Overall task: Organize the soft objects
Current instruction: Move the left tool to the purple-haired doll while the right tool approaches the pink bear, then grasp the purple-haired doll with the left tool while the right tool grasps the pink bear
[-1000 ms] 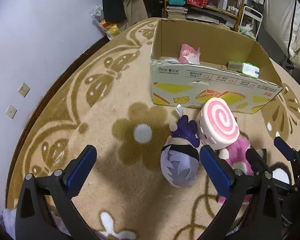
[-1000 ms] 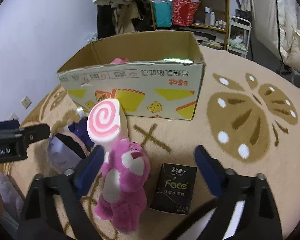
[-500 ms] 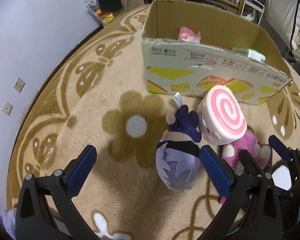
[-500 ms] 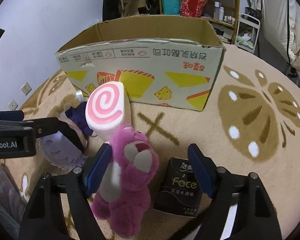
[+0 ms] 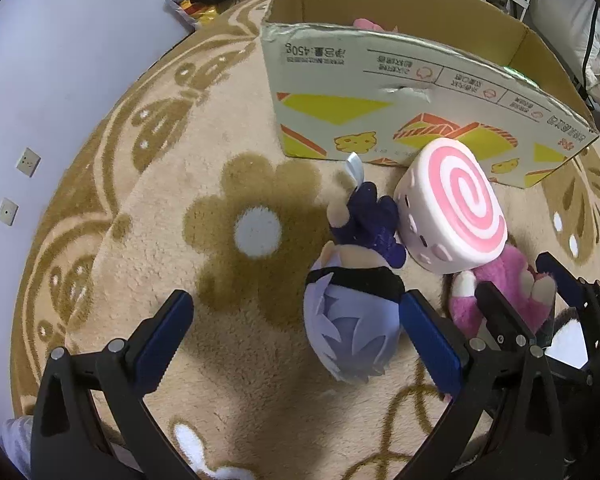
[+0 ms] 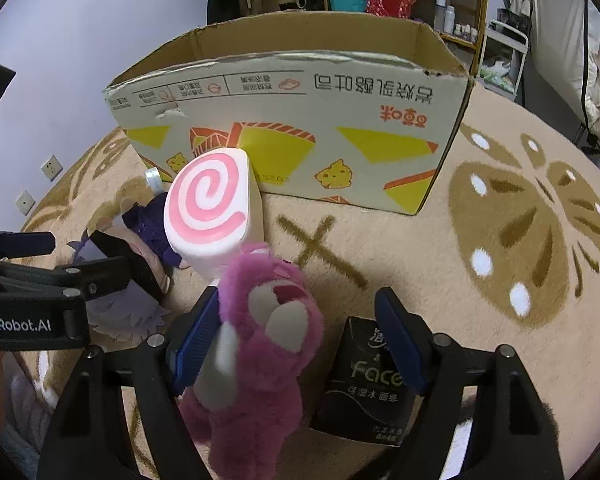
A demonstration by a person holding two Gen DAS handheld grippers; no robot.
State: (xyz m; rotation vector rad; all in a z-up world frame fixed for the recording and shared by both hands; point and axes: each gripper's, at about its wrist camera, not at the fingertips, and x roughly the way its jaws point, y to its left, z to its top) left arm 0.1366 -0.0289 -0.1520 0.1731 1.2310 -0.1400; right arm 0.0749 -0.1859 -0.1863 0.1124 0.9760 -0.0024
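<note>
Beside the cardboard box (image 6: pixel 296 120), the right hand-held gripper (image 6: pixel 296 340) is straddling the pink bear (image 6: pixel 260 340), jaws wide; the left hand-held gripper (image 5: pixel 296 336) is gaping over the purple doll (image 5: pixel 352 320).

The left gripper (image 5: pixel 296 344) hangs low with its blue-padded jaws spread wide and nothing between them, while the right gripper (image 6: pixel 296 340) just beside it is also open, both pointing forward and down
</note>
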